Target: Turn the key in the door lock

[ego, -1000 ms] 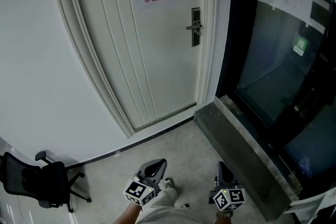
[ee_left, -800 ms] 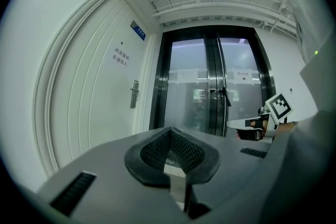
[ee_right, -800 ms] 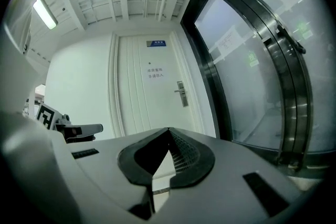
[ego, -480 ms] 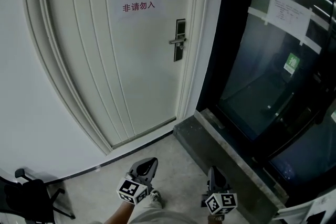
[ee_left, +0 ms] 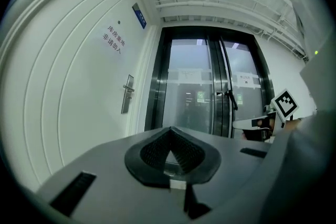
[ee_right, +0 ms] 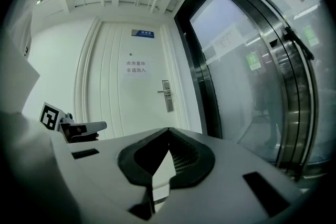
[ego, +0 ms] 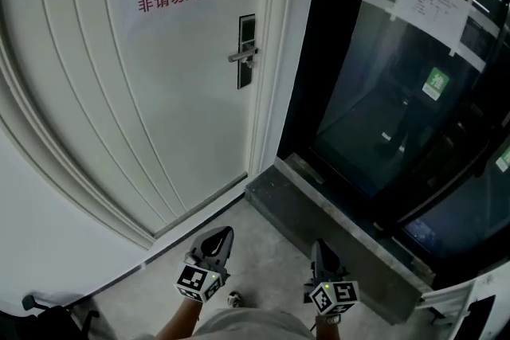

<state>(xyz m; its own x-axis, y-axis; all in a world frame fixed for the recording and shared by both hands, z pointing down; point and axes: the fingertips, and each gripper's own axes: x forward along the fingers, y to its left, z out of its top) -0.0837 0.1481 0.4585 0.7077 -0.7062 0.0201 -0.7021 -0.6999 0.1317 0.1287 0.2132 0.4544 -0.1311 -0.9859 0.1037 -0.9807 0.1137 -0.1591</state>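
Since a second ago the door (ego: 183, 107) has grown larger in the head view and its lock (ego: 247, 74) has slid left. The lock is well apart from both grippers, on the door's right edge under the handle (ego: 241, 56). I cannot tell if a key sits in it; it is too small. The left gripper (ego: 217, 239) and right gripper (ego: 320, 251) are low, both with jaws closed together and empty. If the jaws are not opened before reaching the lock, they may only push the key, or knock the handle.
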